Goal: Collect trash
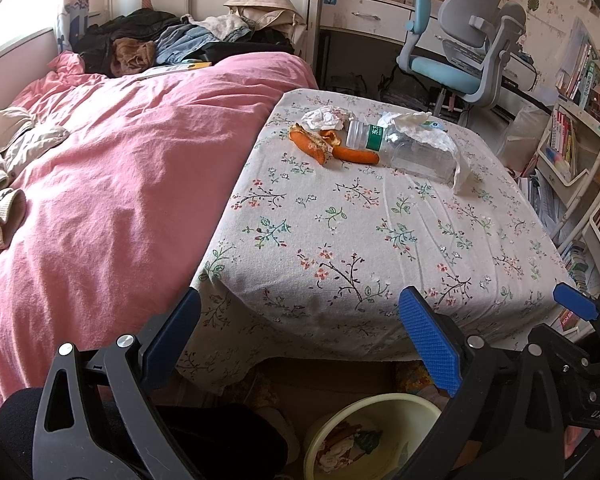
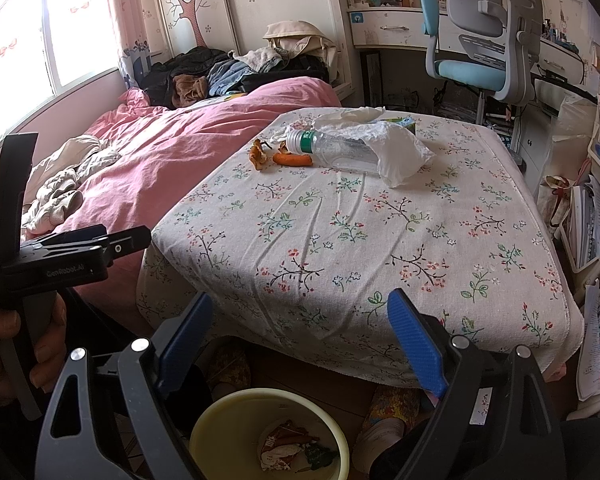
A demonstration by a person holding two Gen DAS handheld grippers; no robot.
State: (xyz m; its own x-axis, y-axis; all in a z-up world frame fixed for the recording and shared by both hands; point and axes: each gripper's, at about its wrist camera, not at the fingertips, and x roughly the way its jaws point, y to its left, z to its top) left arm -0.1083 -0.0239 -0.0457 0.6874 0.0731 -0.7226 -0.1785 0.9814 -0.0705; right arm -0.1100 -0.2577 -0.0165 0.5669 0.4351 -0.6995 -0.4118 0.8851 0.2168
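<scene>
Floral cloth: covers the surface (image 2: 380, 248), which stands beside a pink bed (image 1: 120, 168).
Trash on surface: clear plastic bottle (image 2: 340, 150) lying on its side at the far end, a white tissue (image 2: 396, 152) draped over it; orange peel (image 1: 312, 144) and a crumpled tissue (image 1: 322, 118) just beside.
Bin: yellow bin (image 2: 228, 420) on the floor below the near edge, scraps already inside.
Left tongs (image 1: 300, 340): spread, empty, hanging over the near edge.
Right tongs (image 2: 300, 344): spread, empty, above the bin.

Each hand-held gripper (image 2: 300, 344): black frame, 2 blue textured pads, silver screws, possibly "GenRobot.AI" lettering.
</scene>
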